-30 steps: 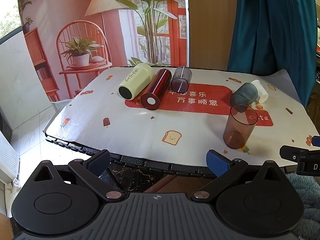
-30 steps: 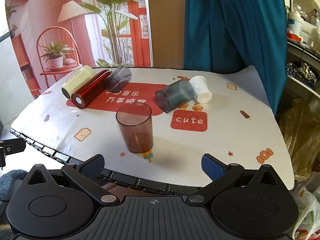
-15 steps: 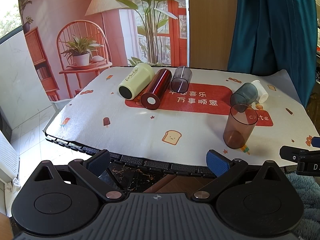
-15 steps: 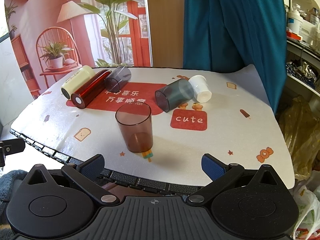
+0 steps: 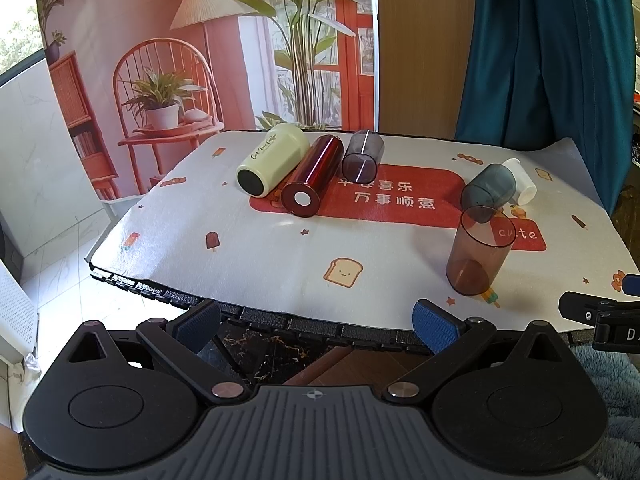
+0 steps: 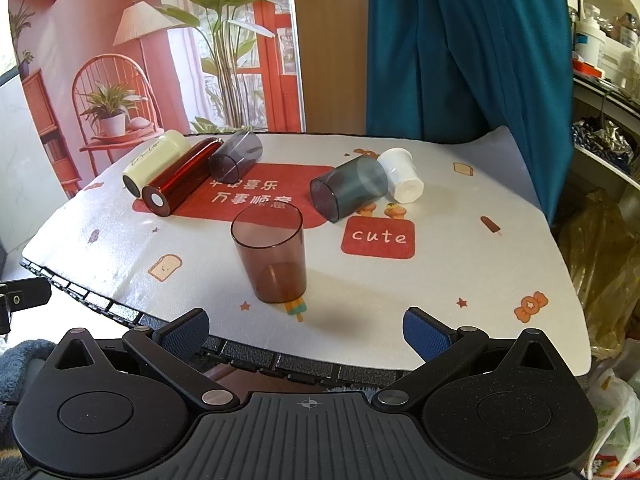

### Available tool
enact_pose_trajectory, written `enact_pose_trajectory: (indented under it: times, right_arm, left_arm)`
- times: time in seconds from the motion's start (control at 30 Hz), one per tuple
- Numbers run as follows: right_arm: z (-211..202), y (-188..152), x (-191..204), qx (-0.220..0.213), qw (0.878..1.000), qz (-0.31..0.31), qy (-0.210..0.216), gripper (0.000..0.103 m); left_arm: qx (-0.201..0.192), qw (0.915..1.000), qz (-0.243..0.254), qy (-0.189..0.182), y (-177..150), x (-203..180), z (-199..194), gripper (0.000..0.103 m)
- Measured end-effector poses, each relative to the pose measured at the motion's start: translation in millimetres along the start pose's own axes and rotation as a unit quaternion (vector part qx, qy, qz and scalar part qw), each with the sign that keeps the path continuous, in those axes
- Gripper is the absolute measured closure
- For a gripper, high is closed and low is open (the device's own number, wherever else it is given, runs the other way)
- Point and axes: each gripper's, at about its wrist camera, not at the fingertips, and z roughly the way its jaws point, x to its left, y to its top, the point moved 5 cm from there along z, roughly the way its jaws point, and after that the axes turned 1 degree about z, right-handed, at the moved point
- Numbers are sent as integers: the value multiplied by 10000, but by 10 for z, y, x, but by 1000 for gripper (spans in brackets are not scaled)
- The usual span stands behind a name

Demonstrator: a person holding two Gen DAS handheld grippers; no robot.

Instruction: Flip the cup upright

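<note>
I see the brown cup (image 6: pixel 271 257) standing upright, mouth up, on the mat (image 6: pixel 460 272), ahead of the right gripper (image 6: pixel 307 330) and nearer its left finger (image 6: pixel 185 331). Both grippers' fingers are spread wide, holding nothing. From the left gripper (image 5: pixel 316 320), the cup sits beyond its right finger (image 5: pixel 435 326). Past it the grey cup (image 6: pixel 349 189), white cup (image 6: pixel 402 175), red tumbler (image 6: pixel 180 177), cream cup (image 6: pixel 154 162) and smoky cup (image 6: pixel 235 157) lie on their sides.
</note>
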Motion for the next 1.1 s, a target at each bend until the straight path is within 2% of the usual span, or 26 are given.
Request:
enact_pose_trajectory:
  times: [1.1]
  right_arm:
    - [4, 0, -2, 9, 10000, 10, 5, 0]
  left_arm:
    - [-2, 10000, -35, -19, -29, -20, 5, 0]
